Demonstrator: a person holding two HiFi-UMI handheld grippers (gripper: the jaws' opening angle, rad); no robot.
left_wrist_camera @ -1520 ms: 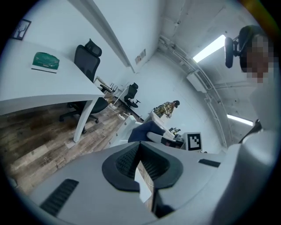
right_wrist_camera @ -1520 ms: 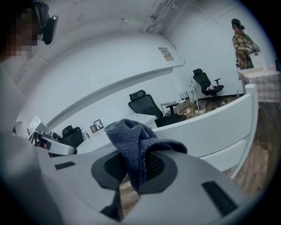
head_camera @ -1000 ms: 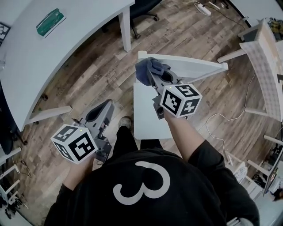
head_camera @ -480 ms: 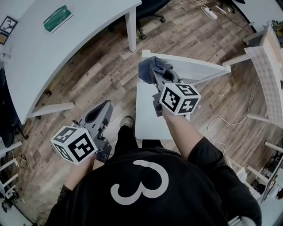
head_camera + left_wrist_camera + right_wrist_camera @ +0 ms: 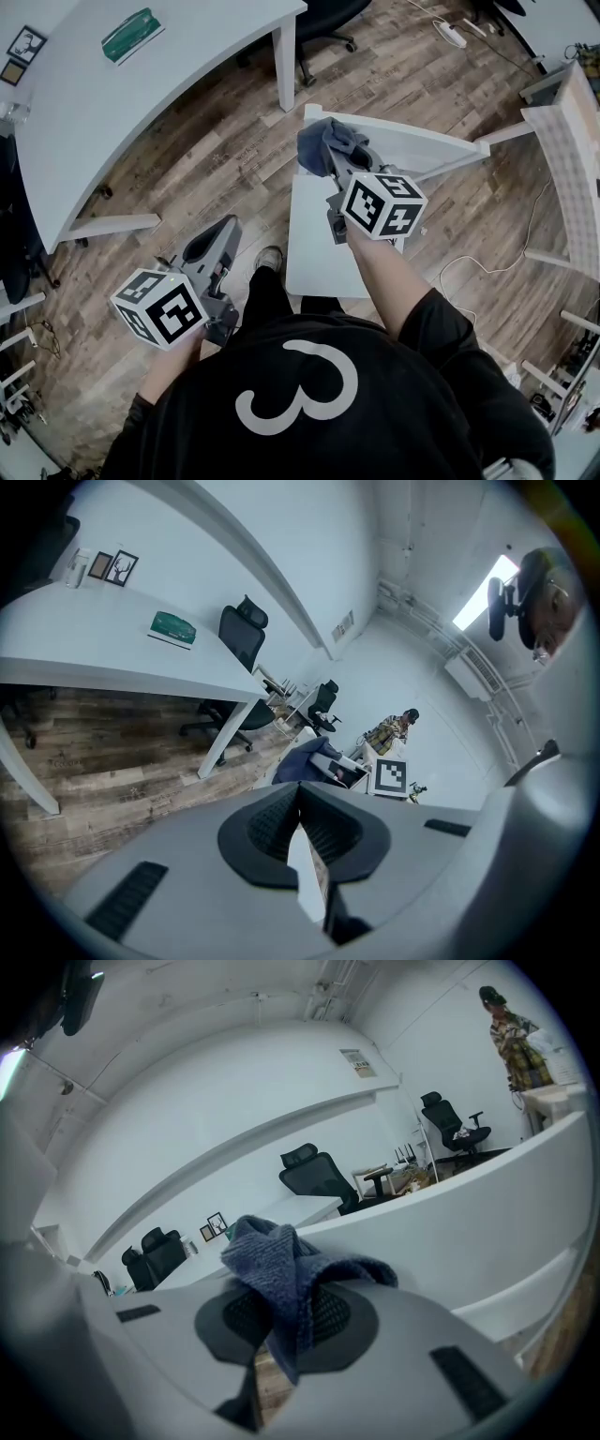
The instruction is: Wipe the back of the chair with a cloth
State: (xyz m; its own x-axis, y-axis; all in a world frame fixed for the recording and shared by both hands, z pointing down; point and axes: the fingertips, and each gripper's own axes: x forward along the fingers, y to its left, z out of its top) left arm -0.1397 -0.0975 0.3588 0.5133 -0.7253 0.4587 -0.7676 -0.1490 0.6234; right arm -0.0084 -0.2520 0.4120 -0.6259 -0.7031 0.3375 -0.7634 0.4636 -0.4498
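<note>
The right claw [image 5: 332,165], clenched on the blue cloth [image 5: 326,142], has barely shifted this past second, the cloth at its tips by the chair back's [image 5: 422,145] end, so wiping seems hardly begun, while the left claw [image 5: 217,231] hangs closed, empty.

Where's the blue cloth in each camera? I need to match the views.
Head view: blue-grey knitted cloth upper centre, at the left end of the white chair back.
Left gripper view: cloth small, centre, beyond the jaws.
Right gripper view: cloth centre, clamped in the right gripper.
Shared landmark: white desk with framed pictures.
</note>
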